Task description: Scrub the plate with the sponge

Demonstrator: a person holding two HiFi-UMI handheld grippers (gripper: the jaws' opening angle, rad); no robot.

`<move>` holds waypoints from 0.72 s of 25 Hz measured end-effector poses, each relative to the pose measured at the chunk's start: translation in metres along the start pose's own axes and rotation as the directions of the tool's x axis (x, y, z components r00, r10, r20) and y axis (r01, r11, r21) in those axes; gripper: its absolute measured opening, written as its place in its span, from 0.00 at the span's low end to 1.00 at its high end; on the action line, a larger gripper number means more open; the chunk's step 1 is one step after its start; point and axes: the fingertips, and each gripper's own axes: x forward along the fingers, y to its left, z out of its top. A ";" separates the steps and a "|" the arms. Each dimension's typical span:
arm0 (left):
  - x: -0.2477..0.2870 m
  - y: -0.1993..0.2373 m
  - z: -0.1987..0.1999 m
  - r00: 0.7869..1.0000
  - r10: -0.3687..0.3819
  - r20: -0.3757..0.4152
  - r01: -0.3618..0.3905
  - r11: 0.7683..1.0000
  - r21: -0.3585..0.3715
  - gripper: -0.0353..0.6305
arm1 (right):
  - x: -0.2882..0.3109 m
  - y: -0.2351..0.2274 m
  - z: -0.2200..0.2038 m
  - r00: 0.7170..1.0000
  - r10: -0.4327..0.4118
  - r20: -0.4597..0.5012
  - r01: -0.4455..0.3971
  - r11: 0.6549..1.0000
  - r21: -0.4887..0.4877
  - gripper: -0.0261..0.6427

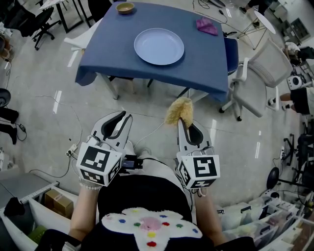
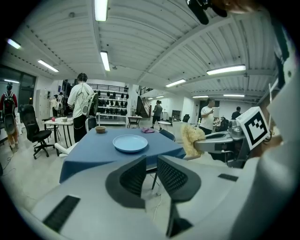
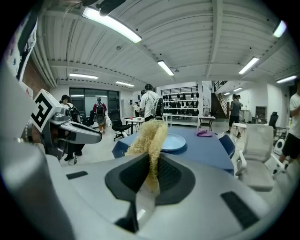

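Your right gripper (image 1: 180,120) pinches sponge (image 1: 177,111), left gripper (image 1: 121,119) slightly parted, empty. Plate (image 1: 159,46) on table (image 1: 206,66), well apart: pre-scrub or post-scrub.

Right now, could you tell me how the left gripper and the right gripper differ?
The left gripper has jaws apart and empty; the right gripper is shut on the sponge. The left gripper slants inward more than the right gripper. Both are short of the table.

The table (image 1: 113,59) bears a bowl (image 1: 125,7) at its far edge and a purple rag (image 1: 206,26) near its far right corner. A white chair (image 1: 260,73) stands just right of the table, a black chair (image 1: 37,22) off to its left.
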 end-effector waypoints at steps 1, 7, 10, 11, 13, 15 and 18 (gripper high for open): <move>0.000 -0.002 0.001 1.000 -0.006 0.003 0.006 1.000 -0.004 0.20 | -0.001 -0.001 -0.001 1.000 -0.002 0.000 0.002 1.000 -0.003 0.10; -0.002 -0.003 0.004 1.000 -0.008 0.014 0.008 1.000 -0.001 0.22 | -0.004 0.000 -0.002 1.000 -0.002 -0.005 0.002 1.000 -0.010 0.10; -0.001 -0.003 0.004 1.000 -0.006 0.017 0.006 1.000 -0.005 0.22 | -0.006 -0.001 -0.004 1.000 -0.008 -0.009 0.008 1.000 -0.011 0.10; -0.001 -0.003 0.005 1.000 -0.007 0.017 0.007 1.000 -0.008 0.22 | -0.006 -0.002 -0.005 1.000 -0.011 -0.010 0.011 1.000 -0.011 0.10; 0.001 -0.002 0.005 1.000 -0.011 0.015 0.011 1.000 -0.012 0.22 | -0.006 -0.003 -0.005 1.000 -0.018 -0.014 0.018 1.000 -0.010 0.10; 0.004 -0.002 0.007 1.000 -0.017 0.014 0.017 1.000 -0.010 0.22 | -0.006 -0.005 -0.006 1.000 -0.025 -0.017 0.025 1.000 -0.009 0.10; 0.011 -0.001 0.011 1.000 -0.025 0.018 0.026 1.000 -0.006 0.22 | -0.002 -0.009 -0.006 0.999 -0.034 -0.019 0.034 0.999 -0.006 0.10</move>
